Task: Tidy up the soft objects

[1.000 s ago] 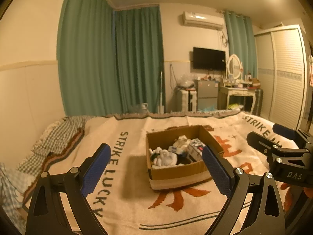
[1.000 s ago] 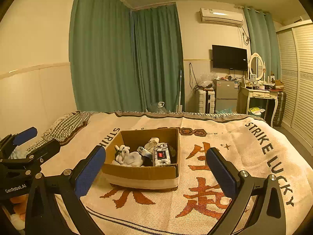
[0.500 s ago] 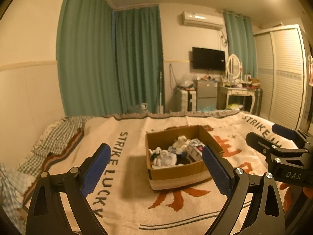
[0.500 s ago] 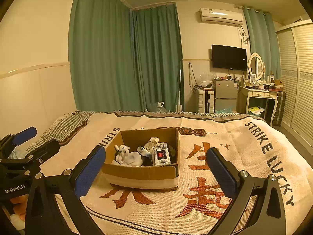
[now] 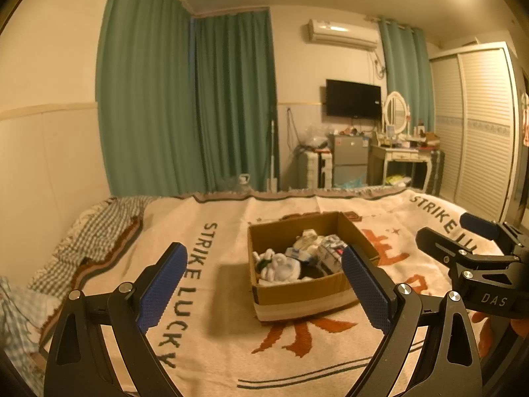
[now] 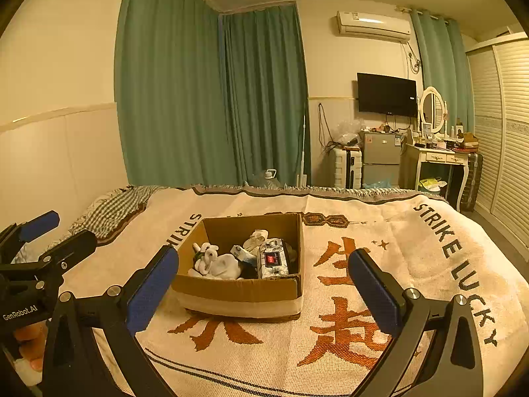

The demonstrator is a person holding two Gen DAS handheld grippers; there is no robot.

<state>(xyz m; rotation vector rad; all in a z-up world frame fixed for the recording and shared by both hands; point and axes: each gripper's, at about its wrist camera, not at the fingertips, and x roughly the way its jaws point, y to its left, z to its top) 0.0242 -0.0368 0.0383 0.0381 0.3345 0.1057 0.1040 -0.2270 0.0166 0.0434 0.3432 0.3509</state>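
Socks [image 6: 218, 263] and packs [image 6: 272, 258] bunched inside box [image 5: 297, 292] at 12 o'clock on bed [image 6: 380, 231]; fits sorted or unsorted; both grippers' [image 5: 264, 289] [image 6: 264, 292] fingers spread, empty.

We note a wall-mounted television [image 6: 386, 95] at two o'clock, green curtains [image 6: 211, 99] at eleven, and an air conditioner [image 6: 373, 26] above.

Almost nothing differs from a second ago. In the right wrist view, the left black two-finger gripper with blue pads [image 6: 49, 228], at the left edge and well apart from the open brown cardboard box [image 6: 241, 292], sits a touch lower in the frame. In the left wrist view, the right black two-finger gripper with blue pads [image 5: 458, 231] shifts marginally leftward toward that box [image 5: 304, 292].
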